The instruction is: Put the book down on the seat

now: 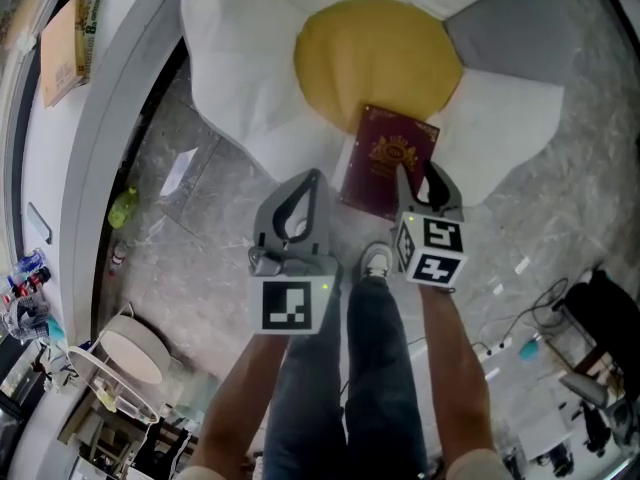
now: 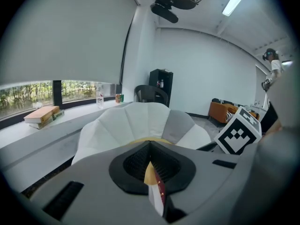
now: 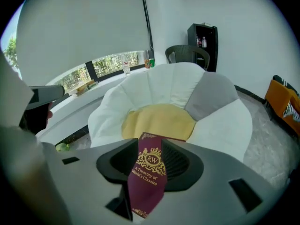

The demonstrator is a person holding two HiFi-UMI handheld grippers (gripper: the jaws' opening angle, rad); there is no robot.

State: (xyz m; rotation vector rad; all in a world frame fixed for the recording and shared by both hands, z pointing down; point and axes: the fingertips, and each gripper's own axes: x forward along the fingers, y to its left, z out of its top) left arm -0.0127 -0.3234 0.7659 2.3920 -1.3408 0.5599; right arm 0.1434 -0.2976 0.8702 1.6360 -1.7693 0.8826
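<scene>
The seat is a flower-shaped cushion (image 1: 250, 58) with white petals, one grey petal and a yellow middle (image 1: 375, 53). A maroon book with a gold crest (image 1: 388, 160) hangs over the seat's near edge, partly above the yellow middle. My right gripper (image 1: 421, 182) is shut on the book's near corner. In the right gripper view the book (image 3: 147, 172) runs up between the jaws, cover facing the camera. My left gripper (image 1: 300, 208) hovers left of the book, apart from it, jaws shut with nothing in them. The left gripper view catches the book's edge (image 2: 159, 193) through the jaw gap.
The person's legs and a shoe (image 1: 375, 260) stand on the marbled floor just before the seat. A green bottle (image 1: 124, 206) lies on the floor left. Books (image 1: 62, 38) rest on the window sill. A round white stool (image 1: 130, 353) stands lower left; cables (image 1: 500, 343) lie right.
</scene>
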